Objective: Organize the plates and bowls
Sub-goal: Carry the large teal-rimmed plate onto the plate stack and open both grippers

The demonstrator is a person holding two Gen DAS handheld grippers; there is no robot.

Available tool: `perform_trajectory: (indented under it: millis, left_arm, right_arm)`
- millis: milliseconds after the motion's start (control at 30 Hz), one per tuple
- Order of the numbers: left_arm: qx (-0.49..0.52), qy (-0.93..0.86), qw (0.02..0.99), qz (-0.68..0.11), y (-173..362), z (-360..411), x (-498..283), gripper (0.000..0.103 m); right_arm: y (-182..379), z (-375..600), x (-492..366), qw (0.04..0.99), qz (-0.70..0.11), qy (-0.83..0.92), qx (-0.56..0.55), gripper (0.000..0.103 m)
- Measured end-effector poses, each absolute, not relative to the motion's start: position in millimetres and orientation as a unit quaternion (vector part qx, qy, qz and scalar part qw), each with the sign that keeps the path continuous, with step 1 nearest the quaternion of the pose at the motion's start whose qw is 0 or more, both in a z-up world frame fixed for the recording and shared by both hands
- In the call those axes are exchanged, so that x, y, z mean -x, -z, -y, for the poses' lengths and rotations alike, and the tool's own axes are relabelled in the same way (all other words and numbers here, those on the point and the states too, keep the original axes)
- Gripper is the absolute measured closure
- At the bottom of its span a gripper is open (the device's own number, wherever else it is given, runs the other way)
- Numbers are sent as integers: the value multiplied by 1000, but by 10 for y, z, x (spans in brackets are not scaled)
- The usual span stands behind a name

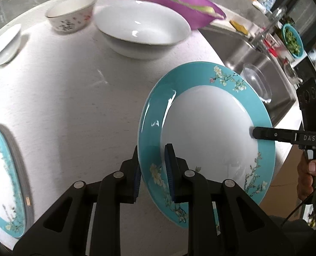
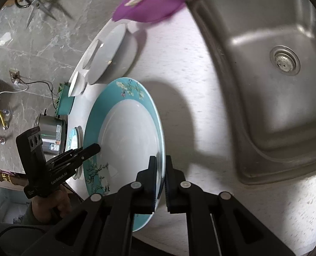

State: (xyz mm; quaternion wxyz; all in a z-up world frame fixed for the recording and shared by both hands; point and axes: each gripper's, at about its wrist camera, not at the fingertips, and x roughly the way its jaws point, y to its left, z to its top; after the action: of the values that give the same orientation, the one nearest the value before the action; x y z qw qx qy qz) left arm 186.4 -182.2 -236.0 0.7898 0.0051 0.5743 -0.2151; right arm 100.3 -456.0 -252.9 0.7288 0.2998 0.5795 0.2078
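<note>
Left wrist view: left gripper [image 1: 152, 170] is clamped narrow on the near rim of the teal floral plate [image 1: 209, 136], which is tilted above the white countertop [image 1: 72, 98]; the right gripper [image 1: 254, 132] pinches the opposite rim, to the tool's right. Ahead of the left tool stand a wide white bowl [image 1: 143, 27] and a small patterned bowl [image 1: 71, 13], with a second teal plate [image 1: 2, 170] low to its left. Right wrist view: right gripper [image 2: 160, 177] is closed on the plate's [image 2: 125, 132] edge, steel sink [image 2: 275, 81] ahead-right of it.
</note>
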Motion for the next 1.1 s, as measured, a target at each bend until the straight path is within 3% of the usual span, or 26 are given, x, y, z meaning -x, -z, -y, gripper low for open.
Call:
perform_trajectory:
  millis: [200, 600, 833, 1100]
  left_arm:
    - [23, 177, 807, -562, 2110, 1274, -1787, 85]
    - [88, 50, 831, -547, 1883, -581, -1567, 84]
    - [108, 8, 824, -556, 2092, -1542, -1461, 83]
    - [113, 7, 813, -572, 2404, -2022, -1453, 81]
  right_arm:
    - [2305, 4125, -1158, 731, -578, -244, -268, 94]
    - [1976, 2408, -1810, 707, -584, -354, -183, 94]
    - [2047, 1509, -2035, 691, -598, -376, -151, 94]
    - [2148, 1101, -2060, 694, -613, -357, -120, 94]
